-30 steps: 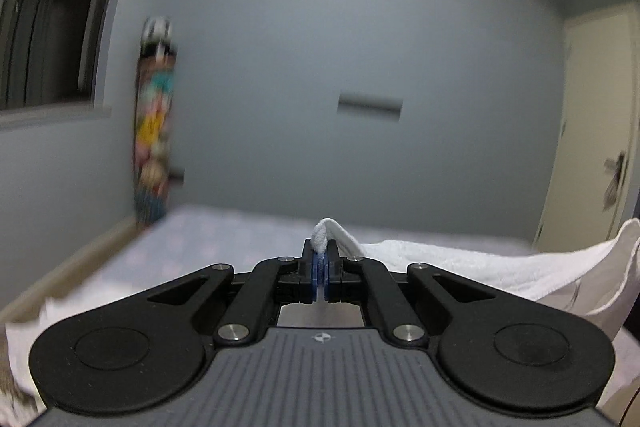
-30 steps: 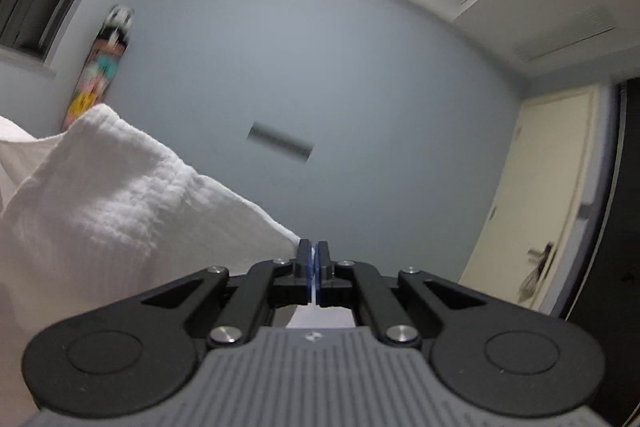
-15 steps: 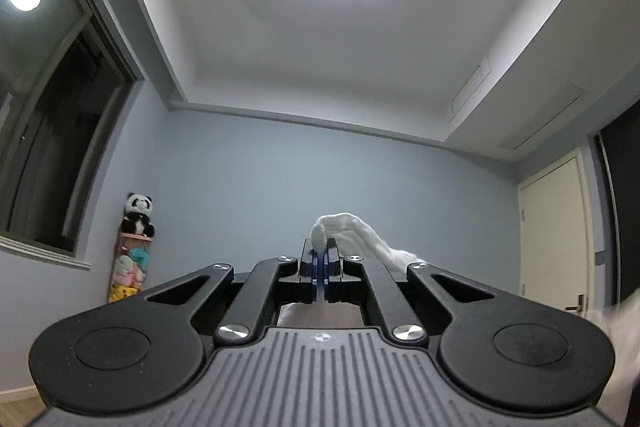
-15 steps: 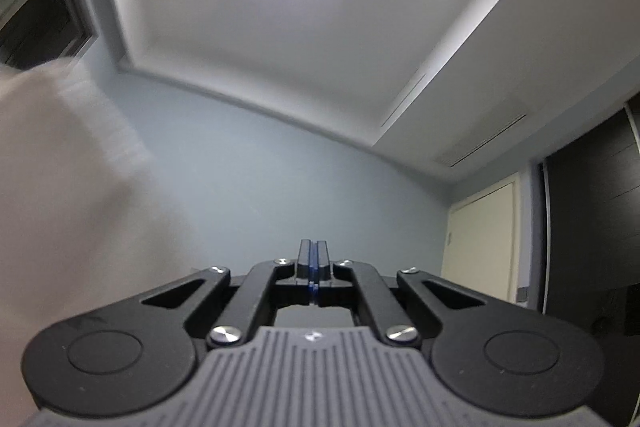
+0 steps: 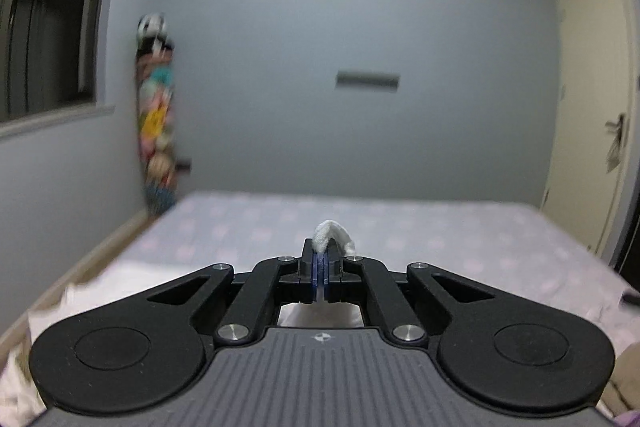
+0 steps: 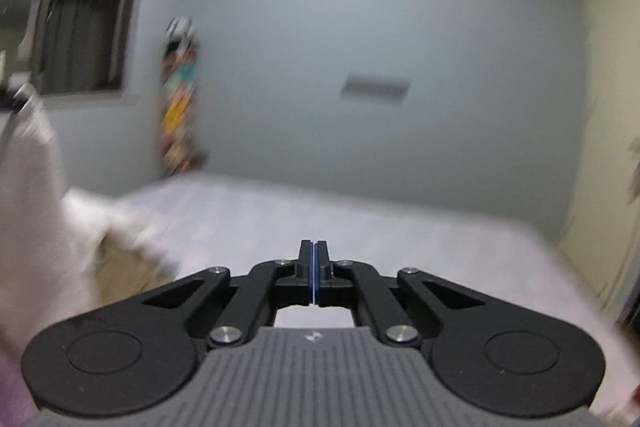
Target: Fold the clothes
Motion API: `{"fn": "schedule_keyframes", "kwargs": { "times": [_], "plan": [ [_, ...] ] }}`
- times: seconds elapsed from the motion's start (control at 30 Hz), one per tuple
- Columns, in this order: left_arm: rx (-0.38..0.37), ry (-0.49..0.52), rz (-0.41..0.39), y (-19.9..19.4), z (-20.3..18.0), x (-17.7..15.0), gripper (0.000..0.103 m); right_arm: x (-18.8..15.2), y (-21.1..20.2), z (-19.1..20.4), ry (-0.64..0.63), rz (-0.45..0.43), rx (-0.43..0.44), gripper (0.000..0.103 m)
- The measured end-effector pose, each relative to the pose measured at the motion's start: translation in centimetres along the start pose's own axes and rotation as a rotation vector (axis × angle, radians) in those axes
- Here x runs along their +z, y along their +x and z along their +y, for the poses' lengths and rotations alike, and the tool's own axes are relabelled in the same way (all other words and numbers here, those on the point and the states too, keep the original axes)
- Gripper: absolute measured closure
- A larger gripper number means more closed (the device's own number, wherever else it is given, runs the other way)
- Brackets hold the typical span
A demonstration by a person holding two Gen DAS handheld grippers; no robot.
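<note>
I'm mid-shake, laying the white garment point(image 5: 334, 235) out over the bed point(image 5: 440, 227): my left gripper point(image 5: 320, 267) pinches a corner of it, while my right gripper point(image 6: 314, 267) is pressed together, though I can't tell what it holds. Next I judge both must lower evenly to spread it flat. Half a second ago both cameras faced the ceiling; now they look down across the bed.
</note>
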State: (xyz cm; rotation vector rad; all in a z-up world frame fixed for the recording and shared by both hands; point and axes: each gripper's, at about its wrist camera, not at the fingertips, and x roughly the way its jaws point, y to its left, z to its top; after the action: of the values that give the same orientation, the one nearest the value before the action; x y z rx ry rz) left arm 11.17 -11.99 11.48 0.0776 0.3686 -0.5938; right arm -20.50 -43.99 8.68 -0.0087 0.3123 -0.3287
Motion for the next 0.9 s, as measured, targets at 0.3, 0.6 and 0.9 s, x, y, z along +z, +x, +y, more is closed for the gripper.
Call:
{"fn": "schedule_keyframes", "kwargs": {
  "times": [0.3,0.6,0.9],
  "plan": [
    [0.047,-0.022,0.128,3.8,4.1,-2.6,0.102,-9.9,4.6,10.6,-0.019,0.292,0.291,0.094],
    [0.032,-0.022,0.152,2.6,4.1,-5.5,0.102,-12.0,4.9,18.5,-0.201,0.368,0.493,0.060],
    [0.032,-0.029,0.155,2.0,4.5,-5.3,0.102,-12.4,10.2,25.0,-0.317,0.382,0.611,0.052]
  ]
}}
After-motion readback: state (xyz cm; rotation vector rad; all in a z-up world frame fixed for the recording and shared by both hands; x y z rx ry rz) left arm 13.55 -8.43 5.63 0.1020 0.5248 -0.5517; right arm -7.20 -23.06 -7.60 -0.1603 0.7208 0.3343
